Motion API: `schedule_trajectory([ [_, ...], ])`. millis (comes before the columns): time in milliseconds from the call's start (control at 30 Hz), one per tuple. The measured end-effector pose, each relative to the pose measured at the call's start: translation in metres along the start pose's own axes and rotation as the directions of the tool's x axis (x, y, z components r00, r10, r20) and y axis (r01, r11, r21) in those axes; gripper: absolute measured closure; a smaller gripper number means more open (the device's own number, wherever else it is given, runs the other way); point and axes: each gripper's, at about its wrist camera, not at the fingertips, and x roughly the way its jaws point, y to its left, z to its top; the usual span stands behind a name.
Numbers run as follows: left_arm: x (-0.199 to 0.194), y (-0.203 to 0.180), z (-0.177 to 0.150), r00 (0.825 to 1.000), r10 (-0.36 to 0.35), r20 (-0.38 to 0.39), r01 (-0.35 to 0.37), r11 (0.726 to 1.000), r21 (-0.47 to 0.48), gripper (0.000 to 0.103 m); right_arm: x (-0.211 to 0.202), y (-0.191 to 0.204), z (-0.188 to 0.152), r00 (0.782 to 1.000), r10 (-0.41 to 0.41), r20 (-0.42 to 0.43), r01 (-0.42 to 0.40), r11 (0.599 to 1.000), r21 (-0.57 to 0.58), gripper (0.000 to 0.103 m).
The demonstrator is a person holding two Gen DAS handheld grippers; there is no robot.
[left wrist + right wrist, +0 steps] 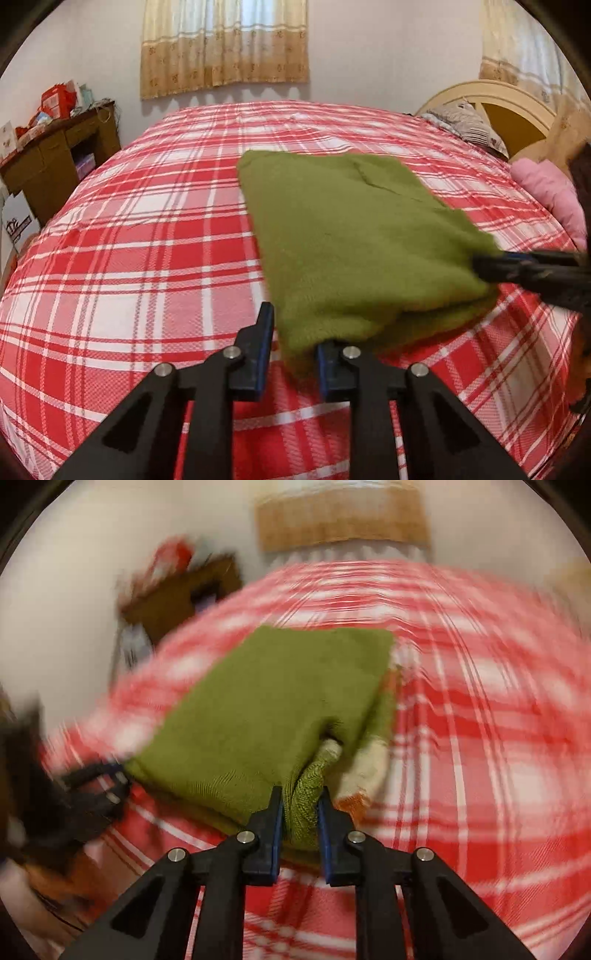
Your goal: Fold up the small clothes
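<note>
A green knitted garment [351, 229] lies folded into a rectangle on the red plaid bed cover [147, 258]. My left gripper [295, 328] is at its near left corner, shut on it; the cloth fills the gap and drapes over the right finger. In the right wrist view, which is blurred, the same garment [280, 686] shows a cream and orange layer [369, 768] under its right edge. My right gripper [301, 794] is shut on a bunched fold of the near edge. Each gripper also shows in the other's view: the right gripper [487, 264] and the left gripper [110, 775].
A wooden desk [55, 158] with red boxes stands off the bed's left side. A pink pillow [546, 192] and a patterned pillow [465, 122] lie by the headboard [491, 99] at right. Curtains [221, 48] hang on the far wall.
</note>
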Motion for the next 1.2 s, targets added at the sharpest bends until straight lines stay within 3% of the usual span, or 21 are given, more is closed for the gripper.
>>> schedule_trajectory([
  [133, 0.01, 0.007, -0.007, 0.999, -0.033, -0.024, 0.032, 0.999, -0.028, 0.079, 0.002, -0.035, -0.031, 0.998, 0.062, 0.034, -0.067, 0.979, 0.193, 0.087],
  [300, -0.005, -0.003, -0.016, 1.0, -0.01, -0.03, 0.012, 0.997, 0.078, 0.075, 0.001, -0.059, -0.041, 0.986, 0.142, 0.083, -0.162, 0.922, 0.352, 0.084],
  [367, -0.017, 0.006, -0.017, 0.998, -0.048, -0.049, 0.051, 0.996, 0.069, 0.075, -0.006, -0.056, -0.043, 0.99, 0.127, 0.057, -0.139, 0.934, 0.328, 0.08],
  [433, -0.032, 0.021, -0.015, 0.998, -0.063, -0.031, 0.065, 0.996, 0.057, 0.075, -0.02, -0.052, -0.043, 0.999, -0.009, 0.031, 0.0, 0.962, 0.271, 0.08],
  [533, -0.041, 0.036, 0.002, 0.999, 0.017, 0.041, -0.018, 0.999, 0.039, 0.064, -0.046, -0.041, -0.035, 0.986, -0.129, 0.102, 0.106, 0.972, 0.21, 0.08],
  [633, -0.031, 0.036, 0.03, 0.994, 0.079, 0.071, -0.08, 0.997, 0.01, 0.055, -0.055, -0.006, -0.007, 0.974, -0.112, 0.197, 0.092, 0.99, 0.109, 0.08],
  [700, -0.02, 0.031, 0.048, 0.993, 0.092, 0.072, -0.091, 0.996, -0.013, 0.047, -0.044, 0.025, 0.014, 0.971, -0.106, 0.214, 0.105, 0.994, 0.016, 0.08],
  [800, -0.004, 0.017, 0.064, 0.992, 0.102, 0.068, -0.101, 0.995, -0.021, 0.046, -0.009, 0.054, 0.036, 0.968, -0.137, 0.211, 0.156, 0.985, -0.075, 0.08],
  [1000, 0.033, -0.01, 0.058, 0.988, 0.153, 0.0, -0.153, 0.987, 0.048, 0.046, 0.048, 0.023, 0.031, 0.978, -0.189, 0.091, 0.193, 0.981, -0.031, 0.081],
  [1200, 0.038, -0.017, 0.054, 0.986, 0.167, 0.007, -0.167, 0.984, 0.062, 0.044, 0.044, 0.016, 0.026, 0.978, -0.178, 0.111, 0.183, 0.982, -0.041, 0.081],
])
